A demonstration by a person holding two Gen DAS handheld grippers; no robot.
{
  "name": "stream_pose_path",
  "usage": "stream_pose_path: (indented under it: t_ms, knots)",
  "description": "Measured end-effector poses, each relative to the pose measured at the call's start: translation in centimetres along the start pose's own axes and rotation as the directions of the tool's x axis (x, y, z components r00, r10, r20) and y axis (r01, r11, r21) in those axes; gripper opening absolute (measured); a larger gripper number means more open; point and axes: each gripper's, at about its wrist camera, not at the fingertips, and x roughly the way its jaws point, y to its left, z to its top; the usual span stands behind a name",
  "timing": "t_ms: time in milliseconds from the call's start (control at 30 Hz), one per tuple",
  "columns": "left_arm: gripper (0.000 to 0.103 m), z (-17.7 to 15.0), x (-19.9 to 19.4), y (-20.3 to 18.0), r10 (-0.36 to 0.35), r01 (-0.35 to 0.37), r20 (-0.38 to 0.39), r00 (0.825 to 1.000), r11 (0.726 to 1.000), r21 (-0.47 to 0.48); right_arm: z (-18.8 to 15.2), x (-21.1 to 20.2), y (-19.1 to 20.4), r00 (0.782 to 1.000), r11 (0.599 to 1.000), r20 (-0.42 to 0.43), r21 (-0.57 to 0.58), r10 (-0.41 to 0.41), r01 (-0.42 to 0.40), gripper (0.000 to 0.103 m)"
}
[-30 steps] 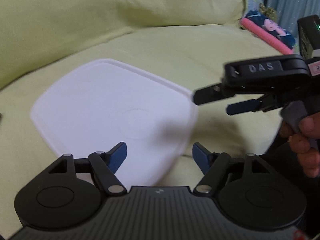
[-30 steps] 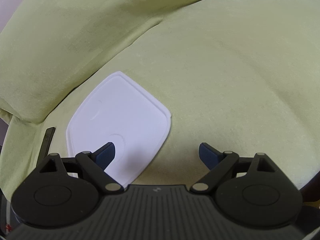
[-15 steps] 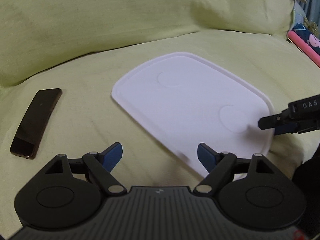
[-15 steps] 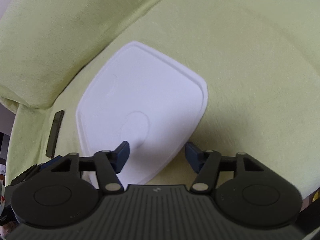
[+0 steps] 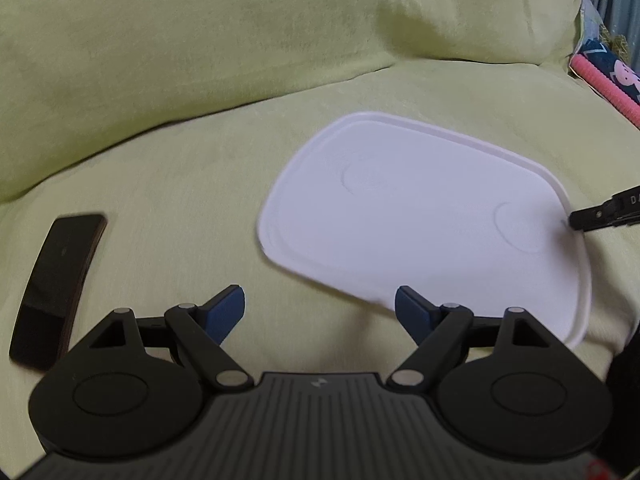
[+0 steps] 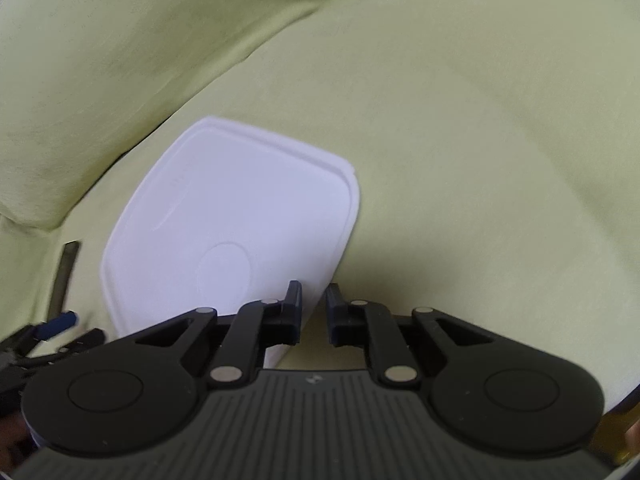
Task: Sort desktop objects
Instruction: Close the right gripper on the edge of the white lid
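White plastic, flat and rounded at the corners, the lid (image 5: 424, 232) lies on a pale green fabric cushion (image 5: 200, 184), with two shallow round impressions moulded into its face. Faint raised marks show near its far edge in the right wrist view, too blurred to read.

The right gripper (image 6: 313, 312) has its jaws drawn in to a narrow gap around the lid's near corner, one finger over the lid's top and the other at its edge; whether the pads actually press the plastic cannot be told from either view. In the left wrist view its black finger meets the lid's right rim, and the body behind carries pale letters of which only "D" and part of another can be made out.

The left gripper (image 5: 319, 310) is released, its blue-padded fingers (image 5: 224, 312) spread wide and holding nothing; the lid's near edge lies just ahead of its right finger.

A dark, slim phone (image 5: 56, 288) rests on the cushion well to the left of the lid. At the far right edge sits a pink-trimmed item with a cartoon print (image 5: 612, 80).
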Motion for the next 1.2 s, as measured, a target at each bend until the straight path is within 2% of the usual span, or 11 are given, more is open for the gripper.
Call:
stream_pose_path:
  t_ms: [133,300,433,467,533,567,833,967,1200]
  knots:
    - [0.083,1.9,1.9,0.4,0.008,-0.008,-0.009,1.000,1.000,0.017,1.4,-0.4,-1.0,0.996,0.997,0.040,-0.030,-0.074,0.075,0.010]
    - [0.081,4.3,4.3,0.8,0.018,-0.017,-0.021,1.000,0.999,0.039,1.6,-0.7,-2.3,0.998,0.998,0.039,0.029,-0.052,0.051,0.014]
    - [0.072,5.6,6.1,1.5,-0.012,0.012,-0.040,0.999,1.000,0.021,1.1,-0.6,-2.5,1.000,0.998,0.025,0.056,0.017,-0.019,0.019]
    - [0.070,5.8,6.4,1.6,-0.024,0.025,-0.043,0.999,1.000,0.016,1.1,-0.5,-2.5,0.999,0.998,0.024,0.055,0.031,-0.032,0.025]
    - [0.057,6.1,6.8,1.7,-0.047,0.047,-0.048,0.998,0.999,0.006,0.9,-0.2,-2.3,0.999,0.998,0.022,0.045,0.042,-0.043,0.028]
    - [0.055,6.1,6.7,1.6,-0.053,0.054,-0.051,0.997,0.999,0.005,0.8,-0.1,-2.2,0.999,0.998,0.017,0.044,0.044,-0.045,0.028]
    - [0.051,5.1,5.0,-0.1,-0.055,0.059,-0.101,0.993,0.998,0.032,0.7,0.6,-2.1,0.998,0.997,0.012,0.043,0.062,-0.062,0.030]
    - [0.051,3.1,2.8,-0.9,-0.066,0.070,-0.125,0.990,0.997,0.031,0.5,0.1,-2.2,0.999,0.998,0.013,0.044,0.050,-0.051,0.035]
    - [0.051,-0.5,-0.9,-2.4,-0.092,0.098,-0.136,0.986,0.994,0.040,0.0,-0.9,-3.1,0.999,0.998,0.025,0.063,0.023,-0.024,0.035]
